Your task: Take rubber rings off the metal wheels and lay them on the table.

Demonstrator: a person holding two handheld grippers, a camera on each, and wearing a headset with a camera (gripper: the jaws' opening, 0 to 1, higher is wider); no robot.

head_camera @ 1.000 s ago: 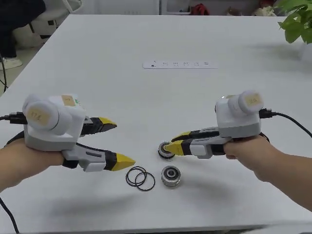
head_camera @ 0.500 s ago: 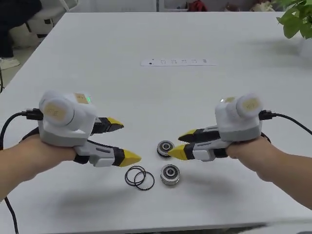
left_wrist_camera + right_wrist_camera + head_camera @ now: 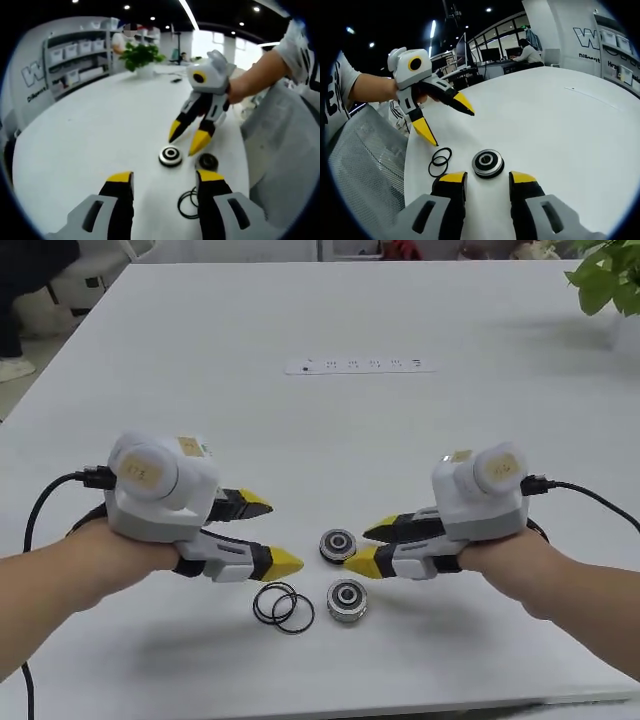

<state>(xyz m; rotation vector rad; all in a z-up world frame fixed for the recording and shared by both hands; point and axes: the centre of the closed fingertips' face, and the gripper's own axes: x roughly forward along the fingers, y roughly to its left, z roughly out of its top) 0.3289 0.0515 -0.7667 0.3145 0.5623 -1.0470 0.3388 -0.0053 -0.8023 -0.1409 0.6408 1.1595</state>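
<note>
Facing each other low over the white table (image 3: 200, 350), the right gripper (image 3: 358, 547) and left gripper (image 3: 283, 535) both have their jaws apart with nothing between them. The right gripper's tips sit just beside the farther metal wheel (image 3: 338, 544), which lies flat. The left gripper's lower tip is near two rubber rings (image 3: 283, 607) lying overlapped on the table. The nearer metal wheel (image 3: 347, 599) lies flat just beside the rings, apart from the farther one. A power strip (image 3: 360, 366) lies well beyond.
</note>
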